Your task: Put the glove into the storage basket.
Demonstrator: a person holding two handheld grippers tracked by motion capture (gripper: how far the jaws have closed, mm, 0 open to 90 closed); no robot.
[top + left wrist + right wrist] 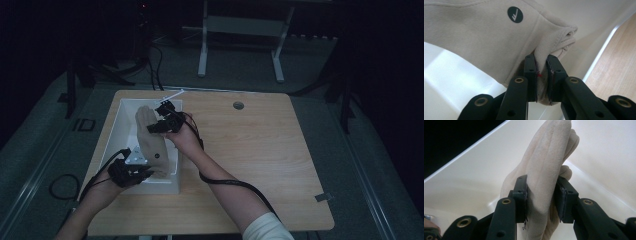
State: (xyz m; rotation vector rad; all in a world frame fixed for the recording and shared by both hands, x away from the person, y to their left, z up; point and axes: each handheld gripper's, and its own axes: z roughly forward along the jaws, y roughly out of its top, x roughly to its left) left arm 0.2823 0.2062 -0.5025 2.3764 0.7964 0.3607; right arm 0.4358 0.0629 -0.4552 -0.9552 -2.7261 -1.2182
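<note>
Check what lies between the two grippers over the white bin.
The beige glove spans it, pinched at each end by the left gripper and right gripper, above the white bin, in the high view.

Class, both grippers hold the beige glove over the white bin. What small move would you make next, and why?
Probably lower both grippers together into the white bin. The left gripper pinches the beige glove at its cuff and the right gripper clamps its finger end, so the glove hangs stretched above the bin's opening, not yet released.

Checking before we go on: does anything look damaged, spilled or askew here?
Nothing stands out. The beige fleece garment hangs intact over the white rectangular bin, pinched by the left hand-held gripper and right hand-held gripper.
</note>
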